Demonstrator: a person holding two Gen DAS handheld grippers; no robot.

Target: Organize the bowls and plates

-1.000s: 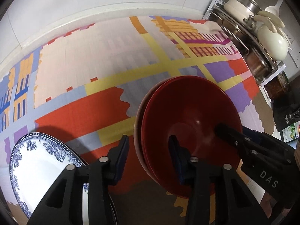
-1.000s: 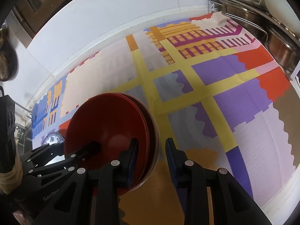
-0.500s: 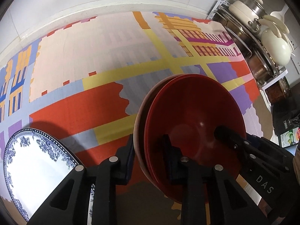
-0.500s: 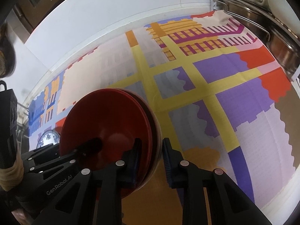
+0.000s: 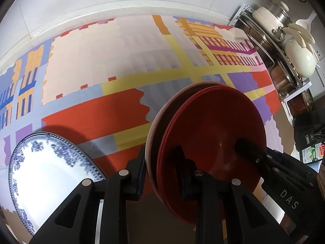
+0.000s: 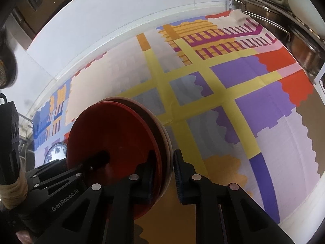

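A stack of red bowls (image 5: 213, 134), nested with pale outer rims, is held tilted above the patterned tablecloth (image 5: 113, 61). My left gripper (image 5: 162, 168) is shut on the stack's near rim, one finger outside and one inside. My right gripper (image 6: 163, 171) is shut on the opposite rim of the same stack of red bowls (image 6: 109, 134). Each gripper shows in the other's view, reaching into the bowl. A blue-and-white plate (image 5: 50, 174) lies on the cloth at the lower left, and shows small in the right wrist view (image 6: 56, 151).
A metal rack (image 5: 284, 61) with steel pots and cream lids stands at the table's right end, also in the right wrist view (image 6: 294, 26). A white wall ledge (image 5: 101, 6) runs along the far edge. A green-labelled packet (image 5: 312, 152) lies at the right.
Both grippers have closed further onto the bowl rims. The stack has tilted more upright and lifted a little. The plate has stayed in place.
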